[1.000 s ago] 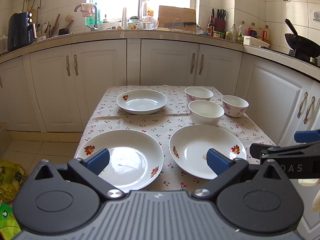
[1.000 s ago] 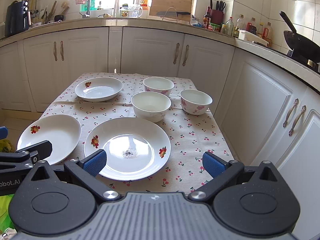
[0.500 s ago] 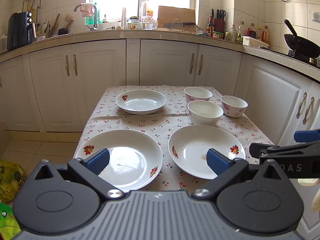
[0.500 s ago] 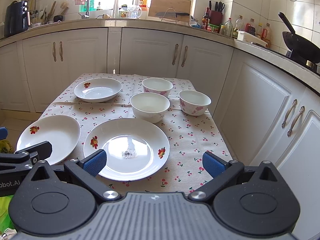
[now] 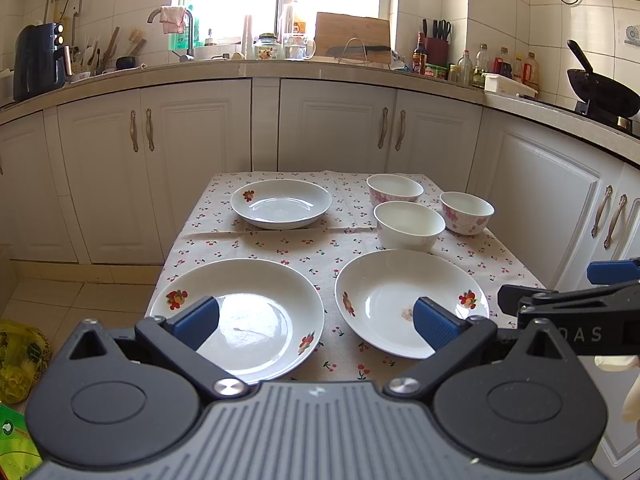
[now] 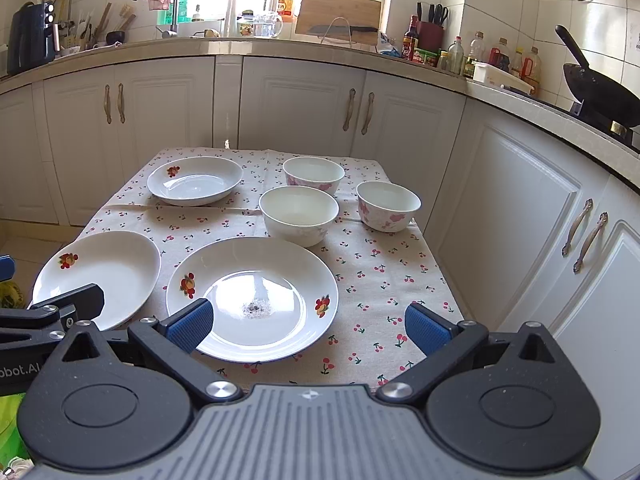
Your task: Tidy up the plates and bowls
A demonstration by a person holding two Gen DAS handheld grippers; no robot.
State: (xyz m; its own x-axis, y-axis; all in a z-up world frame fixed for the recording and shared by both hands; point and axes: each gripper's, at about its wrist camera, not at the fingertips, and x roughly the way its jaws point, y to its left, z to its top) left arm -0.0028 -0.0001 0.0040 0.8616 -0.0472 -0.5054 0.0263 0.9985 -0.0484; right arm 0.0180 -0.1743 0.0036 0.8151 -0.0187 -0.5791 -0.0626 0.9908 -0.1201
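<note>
Dark specks on near plate (image 6: 256, 308) show only rightward; both hand-held grippers gape.

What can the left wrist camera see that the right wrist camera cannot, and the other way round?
Only the left wrist view shows the open left gripper from behind and a yellow plastic bag on the floor. Only the right wrist view shows the open right gripper from behind and dark specks in the near white fruit-print plate. Both share the cherry-print tablecloth, three plates and three white bowls.
</note>
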